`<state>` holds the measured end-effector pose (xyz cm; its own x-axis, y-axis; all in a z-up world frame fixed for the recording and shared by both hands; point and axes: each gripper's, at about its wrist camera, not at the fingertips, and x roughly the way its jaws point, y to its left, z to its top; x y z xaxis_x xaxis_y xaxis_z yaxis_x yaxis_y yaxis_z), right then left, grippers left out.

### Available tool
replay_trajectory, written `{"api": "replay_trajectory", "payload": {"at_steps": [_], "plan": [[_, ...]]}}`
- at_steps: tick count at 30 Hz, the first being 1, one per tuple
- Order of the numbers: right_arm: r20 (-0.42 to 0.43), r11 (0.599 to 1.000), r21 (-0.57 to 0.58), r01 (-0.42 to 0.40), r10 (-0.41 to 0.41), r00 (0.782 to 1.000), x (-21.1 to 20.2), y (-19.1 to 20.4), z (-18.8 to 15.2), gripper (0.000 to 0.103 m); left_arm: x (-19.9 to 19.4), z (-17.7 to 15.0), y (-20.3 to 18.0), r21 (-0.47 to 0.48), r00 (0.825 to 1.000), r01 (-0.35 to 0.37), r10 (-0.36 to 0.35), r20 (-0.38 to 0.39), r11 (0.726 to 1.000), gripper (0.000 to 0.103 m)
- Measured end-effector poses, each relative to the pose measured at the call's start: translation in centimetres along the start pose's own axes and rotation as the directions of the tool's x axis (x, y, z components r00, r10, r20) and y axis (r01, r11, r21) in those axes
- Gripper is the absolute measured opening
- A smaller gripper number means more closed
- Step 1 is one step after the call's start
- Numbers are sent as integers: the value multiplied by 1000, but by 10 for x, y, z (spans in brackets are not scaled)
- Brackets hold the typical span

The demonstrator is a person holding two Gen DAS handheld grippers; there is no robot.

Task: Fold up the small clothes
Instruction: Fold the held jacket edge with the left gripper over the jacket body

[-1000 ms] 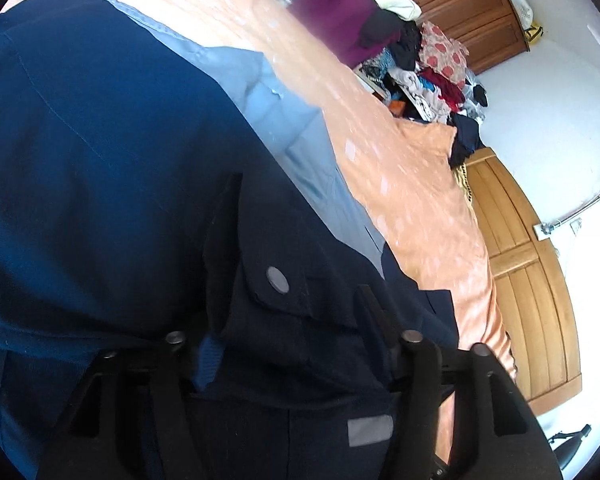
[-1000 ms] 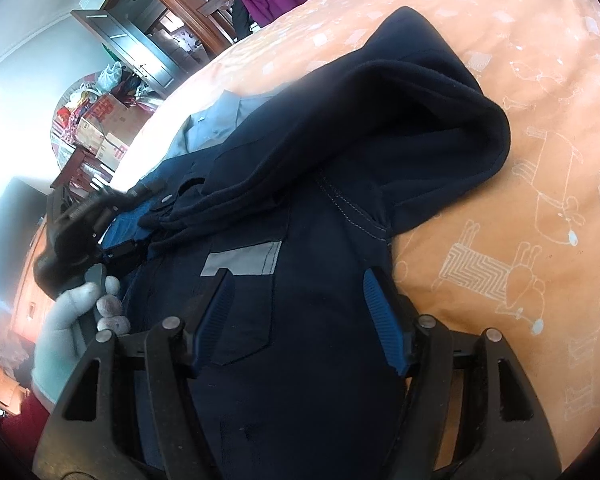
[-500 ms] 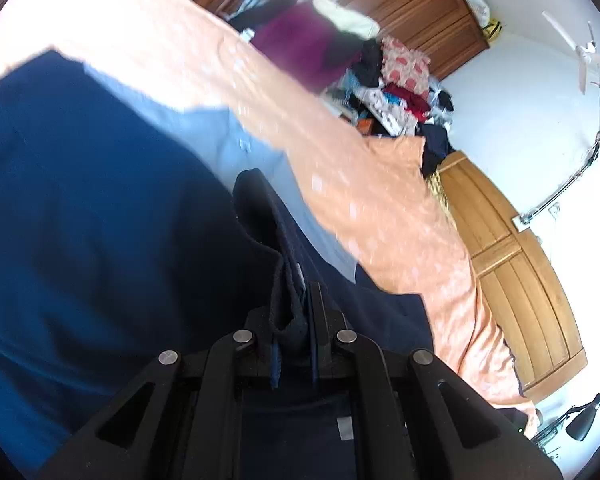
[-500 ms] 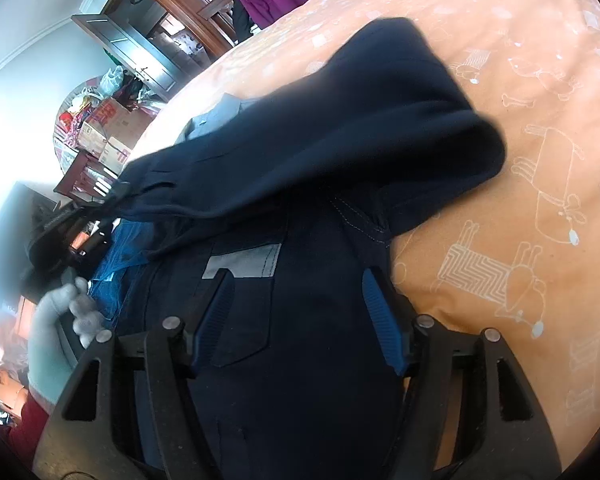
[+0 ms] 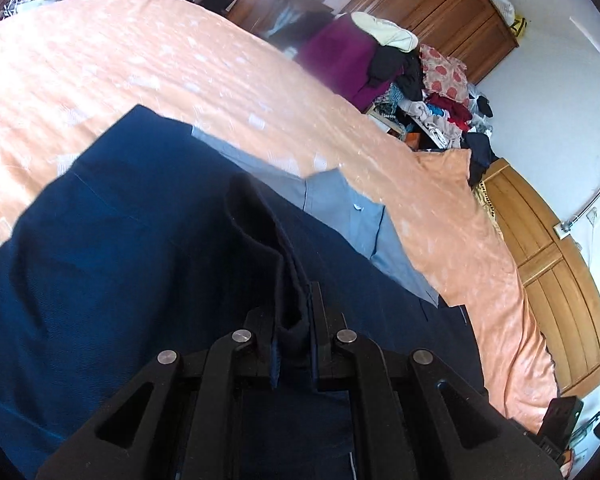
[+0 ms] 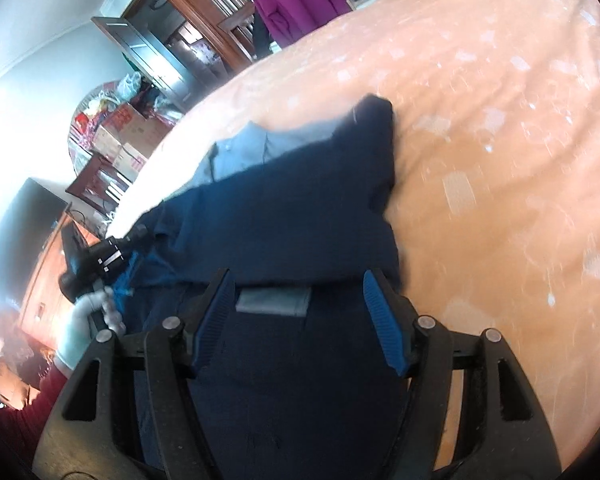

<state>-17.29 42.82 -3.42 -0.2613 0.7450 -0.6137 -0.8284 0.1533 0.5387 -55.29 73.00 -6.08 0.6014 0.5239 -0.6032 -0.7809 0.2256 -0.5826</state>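
On the bed (image 6: 500,120), left claw (image 5: 292,320) now clamps the navy garment (image 6: 292,216), lifting its fold; right claw (image 6: 300,312) stays agape.

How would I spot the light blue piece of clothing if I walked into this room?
Find the big bed under the orange bedsheet. On it lies a dark navy garment, pinched by the left gripper. The light blue shirt peeks out from under its far edge, the only pale, greyish-blue cloth on the bed.
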Motion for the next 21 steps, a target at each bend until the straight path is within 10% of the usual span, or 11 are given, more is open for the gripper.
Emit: {"api": "replay_trajectory", "payload": {"at_steps": [10, 15, 21], "plan": [[-242, 995, -50, 82, -92, 966, 39, -21, 8, 43, -10, -5, 16, -72, 1000, 1, 0, 6, 997, 14], [-126, 1000, 5, 2, -2, 992, 9, -35, 60, 55, -1, -14, 27, -88, 1000, -6, 5, -11, 996, 13], [-144, 998, 62, 18, -9, 989, 88, -78, 141, 55, 4, -18, 31, -81, 1000, 3, -3, -7, 997, 13]]}}
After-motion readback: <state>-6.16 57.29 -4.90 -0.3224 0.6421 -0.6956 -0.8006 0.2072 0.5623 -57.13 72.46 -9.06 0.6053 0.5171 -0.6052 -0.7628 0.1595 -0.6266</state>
